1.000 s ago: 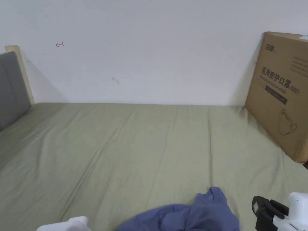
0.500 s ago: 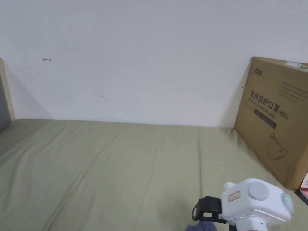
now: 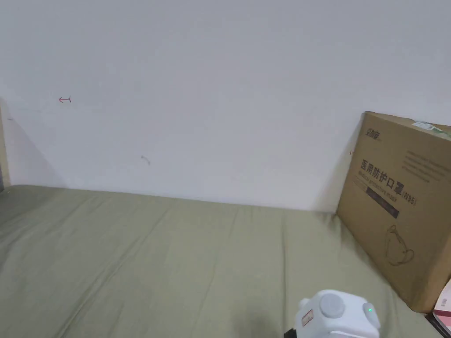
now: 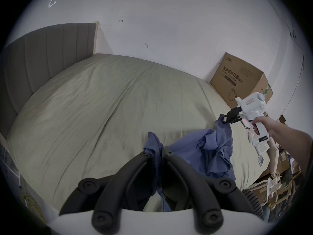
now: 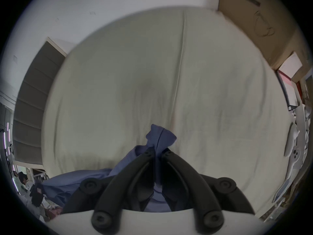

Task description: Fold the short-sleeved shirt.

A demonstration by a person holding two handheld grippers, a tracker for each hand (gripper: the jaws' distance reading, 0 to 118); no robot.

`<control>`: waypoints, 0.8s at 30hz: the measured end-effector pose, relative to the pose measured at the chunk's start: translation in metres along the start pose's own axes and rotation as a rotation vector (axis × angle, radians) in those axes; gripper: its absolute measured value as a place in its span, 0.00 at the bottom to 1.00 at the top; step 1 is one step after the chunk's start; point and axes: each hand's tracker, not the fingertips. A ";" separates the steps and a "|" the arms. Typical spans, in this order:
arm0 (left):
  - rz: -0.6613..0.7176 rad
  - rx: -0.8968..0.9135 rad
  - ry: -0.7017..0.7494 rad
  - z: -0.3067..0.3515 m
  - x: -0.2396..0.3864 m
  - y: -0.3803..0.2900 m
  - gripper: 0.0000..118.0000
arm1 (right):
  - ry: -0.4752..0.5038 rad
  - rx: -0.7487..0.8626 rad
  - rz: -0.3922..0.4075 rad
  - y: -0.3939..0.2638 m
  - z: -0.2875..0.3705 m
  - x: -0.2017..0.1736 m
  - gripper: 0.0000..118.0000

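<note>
The blue short-sleeved shirt (image 4: 203, 150) hangs bunched between both grippers above the near right part of the olive bed sheet (image 4: 105, 106). My left gripper (image 4: 156, 152) is shut on one bunched edge of it. My right gripper (image 4: 226, 119), held by a hand, is shut on another part farther right and slightly higher. In the right gripper view its jaws (image 5: 158, 151) pinch a blue fold (image 5: 160, 137) that sticks out past the tips. The right gripper's white body (image 3: 337, 314) shows at the head view's bottom edge.
A large cardboard box (image 3: 398, 202) stands against the white wall on the bed's far right. A grey padded headboard (image 4: 42, 65) closes the left end. Clutter and boxes (image 4: 279, 179) lie beyond the bed's right edge. The sheet (image 3: 154, 255) stretches wide and flat.
The head camera has tilted up, so the shirt has dropped out of its picture. My right gripper has moved left from beside the shirt and shut on it.
</note>
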 end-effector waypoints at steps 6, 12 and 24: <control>-0.028 0.064 -0.004 0.024 0.000 0.028 0.07 | 0.116 0.200 -0.022 -0.029 0.116 0.026 0.04; -0.079 0.150 -0.030 0.053 0.006 0.089 0.07 | 0.102 0.332 -0.027 -0.055 0.211 0.050 0.04; -0.155 0.307 -0.068 0.076 0.053 0.218 0.07 | 0.087 0.535 -0.027 -0.045 0.319 0.047 0.04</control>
